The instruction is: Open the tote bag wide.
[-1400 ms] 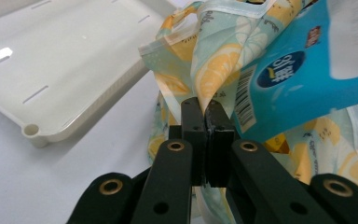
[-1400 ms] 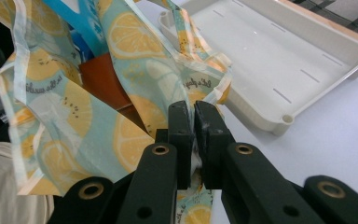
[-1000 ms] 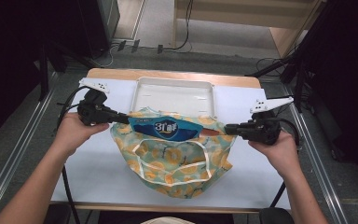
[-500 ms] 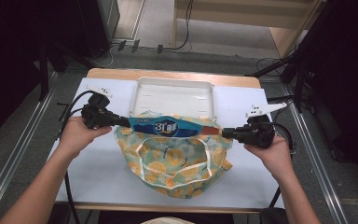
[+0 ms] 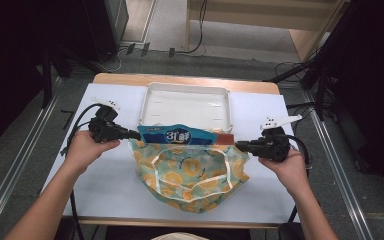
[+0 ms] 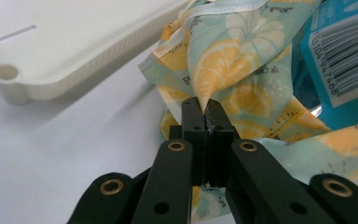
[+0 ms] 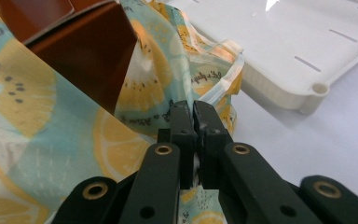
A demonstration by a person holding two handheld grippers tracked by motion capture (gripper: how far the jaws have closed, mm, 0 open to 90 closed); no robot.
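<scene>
A lemon-print cloth bag (image 5: 190,175) lies on the table with its mouth stretched toward the far side. My left gripper (image 5: 130,134) is shut on the bag's left rim (image 6: 200,84), and my right gripper (image 5: 240,145) is shut on its right rim (image 7: 186,93). A blue packet (image 5: 177,136) sticks out of the bag's mouth, its barcode side (image 6: 342,51) in the left gripper view. A brown box (image 7: 74,51) pokes out at the right end (image 5: 224,138) of the opening.
A shallow white tray (image 5: 186,104) sits just beyond the bag, its corner near each gripper (image 6: 9,77) (image 7: 317,91). The white table top (image 5: 105,180) extends left, right and in front. Cables trail from both grippers.
Both grippers have sunk toward the table, still holding the bag's rims. The bag and packet have come down with them.
</scene>
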